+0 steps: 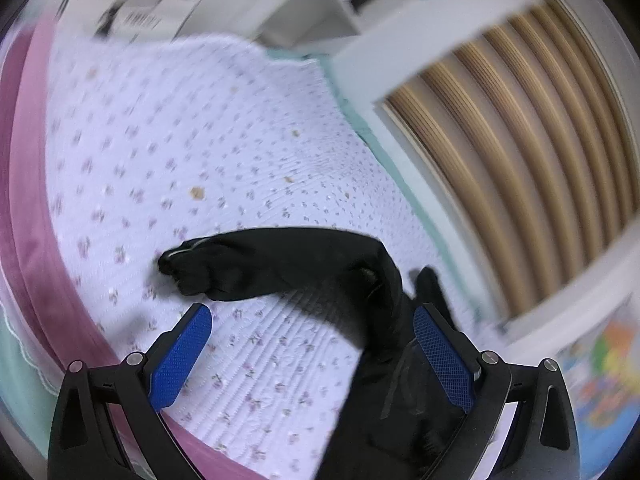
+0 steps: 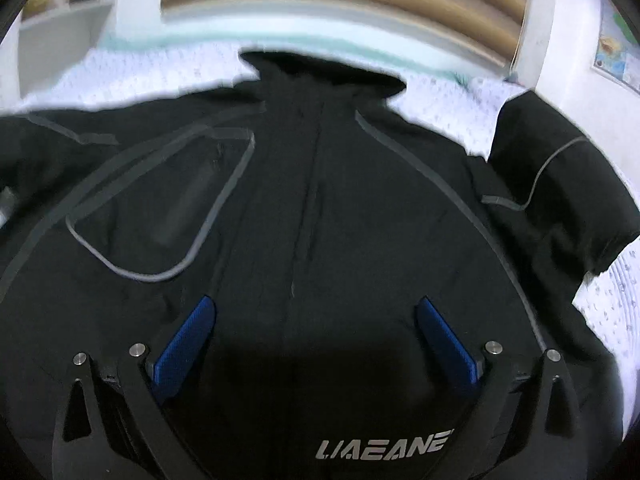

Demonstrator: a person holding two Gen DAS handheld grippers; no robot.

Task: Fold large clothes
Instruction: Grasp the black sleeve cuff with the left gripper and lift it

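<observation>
Black jacket (image 2: 320, 200) spread flat under right gripper (image 2: 316, 320), fingers wide; only its sleeve (image 1: 280, 264) beside left gripper (image 1: 312, 328), fingers wide

A bed fills the room, its lilac floral bedspread (image 1: 224, 152) edged by a pink band (image 1: 28, 200) at nine o'clock. At two o'clock stands a white headboard with curved wooden slats (image 1: 520, 128); white shelving (image 1: 304, 12) sits at twelve.
</observation>
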